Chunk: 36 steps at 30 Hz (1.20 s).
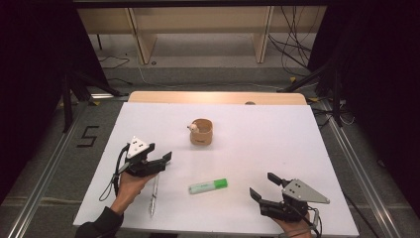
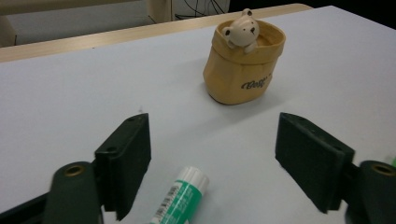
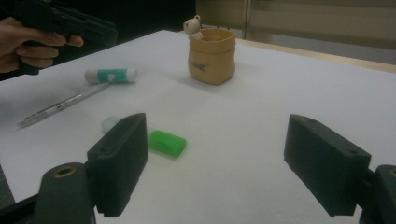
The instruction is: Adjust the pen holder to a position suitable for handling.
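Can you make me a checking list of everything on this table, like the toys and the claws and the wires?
Surface: white table, flat, with a wooden strip along the far edge.
Job's things: glue stick lying just below the left claw; green highlighter lying flat between the two claws; clear pen lying beside the left hand.
Clutter: tan pot standing upright with a little bear figure peeking over its rim.
Grippers: left claw open, holding nothing; right claw open, holding nothing.
Cables: a black cable hangs from the left claw; loose wires on the floor behind.
Surroundings: wooden shelf legs, grey floor, a black 5 marked on the floor.
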Each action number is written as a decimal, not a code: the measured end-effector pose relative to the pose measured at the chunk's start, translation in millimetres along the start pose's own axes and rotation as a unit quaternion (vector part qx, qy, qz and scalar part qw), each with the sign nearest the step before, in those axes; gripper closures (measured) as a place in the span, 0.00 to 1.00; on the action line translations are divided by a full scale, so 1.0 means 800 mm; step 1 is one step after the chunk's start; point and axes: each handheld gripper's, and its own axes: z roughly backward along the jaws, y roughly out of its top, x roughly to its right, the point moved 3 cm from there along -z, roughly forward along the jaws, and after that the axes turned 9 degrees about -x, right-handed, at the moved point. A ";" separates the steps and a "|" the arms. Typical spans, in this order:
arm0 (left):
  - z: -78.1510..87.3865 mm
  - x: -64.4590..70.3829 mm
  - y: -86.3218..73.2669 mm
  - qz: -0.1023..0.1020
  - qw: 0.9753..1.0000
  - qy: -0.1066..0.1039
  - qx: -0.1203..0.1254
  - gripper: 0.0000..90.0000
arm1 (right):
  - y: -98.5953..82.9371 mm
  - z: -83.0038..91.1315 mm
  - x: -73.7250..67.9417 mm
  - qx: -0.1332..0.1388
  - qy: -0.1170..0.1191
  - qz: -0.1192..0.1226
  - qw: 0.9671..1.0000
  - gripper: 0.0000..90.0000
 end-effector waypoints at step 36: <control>-0.138 -0.005 0.067 0.041 0.995 0.018 -0.088 0.99 | 0.000 -0.002 -0.002 -0.001 0.013 0.004 1.000 0.25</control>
